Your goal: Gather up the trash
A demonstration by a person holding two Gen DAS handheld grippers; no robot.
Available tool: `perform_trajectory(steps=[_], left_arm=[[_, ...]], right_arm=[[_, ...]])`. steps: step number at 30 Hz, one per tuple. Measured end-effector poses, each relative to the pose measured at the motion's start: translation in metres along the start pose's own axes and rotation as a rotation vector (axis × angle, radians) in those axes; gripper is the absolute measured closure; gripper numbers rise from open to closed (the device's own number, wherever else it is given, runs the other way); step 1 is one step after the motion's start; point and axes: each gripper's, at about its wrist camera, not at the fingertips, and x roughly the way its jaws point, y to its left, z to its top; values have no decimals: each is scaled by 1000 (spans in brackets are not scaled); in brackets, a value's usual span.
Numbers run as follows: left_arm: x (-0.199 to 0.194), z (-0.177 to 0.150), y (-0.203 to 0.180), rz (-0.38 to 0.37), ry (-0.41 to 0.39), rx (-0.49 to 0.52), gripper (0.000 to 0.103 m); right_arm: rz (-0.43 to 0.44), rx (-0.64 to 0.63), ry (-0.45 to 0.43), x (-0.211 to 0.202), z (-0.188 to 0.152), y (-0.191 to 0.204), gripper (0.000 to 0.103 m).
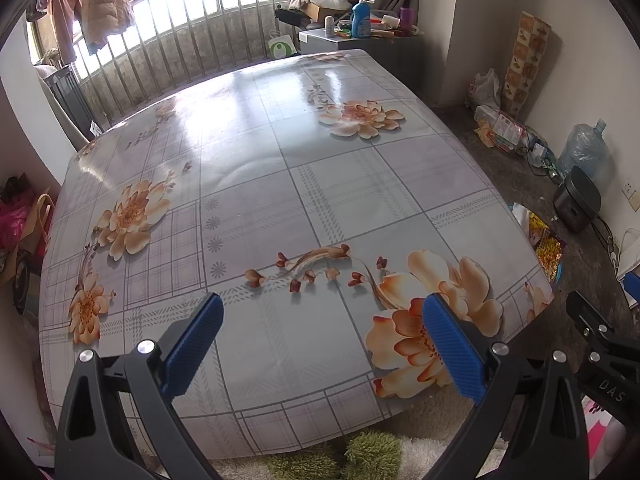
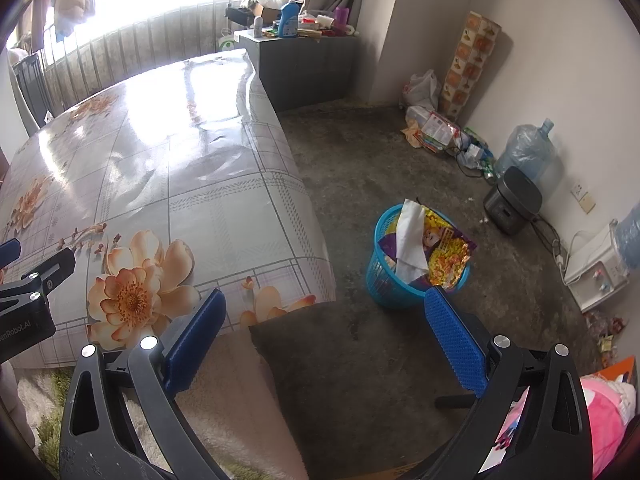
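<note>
Trash sits in a round blue lattice plastic basket [image 2: 404, 276] on the rough grey floor [image 2: 400, 160], beside the glossy floral tabletop [image 1: 320, 184]: a crinkled foil snack bag [image 2: 444, 252] and a white tissue [image 2: 410, 236] standing upright, long axis vertical. Left tool [image 1: 322, 344] and right tool [image 2: 324, 338], blue textured pads, both gape wide, holding nothing.

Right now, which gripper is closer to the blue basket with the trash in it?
Right. The right gripper hangs open over the floor facing the blue plastic basket; the left gripper faces the flowered tabletop.
</note>
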Motion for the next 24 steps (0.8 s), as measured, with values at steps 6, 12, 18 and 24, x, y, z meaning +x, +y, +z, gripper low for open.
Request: perform_trajectory(steps=[6, 12, 18, 24], left_arm=[[0, 0, 0, 0, 1, 3, 5], [0, 0, 0, 0, 2, 4, 5], [0, 0, 1, 1, -1, 3, 5], [0, 1, 1, 2, 1, 5, 5]], right_arm=[[0, -2, -1, -1, 1, 2, 8], [0, 4, -2, -1, 1, 3, 8], [2, 4, -2, -2, 1, 4, 8], [3, 4, -1, -2, 2, 6, 8]])
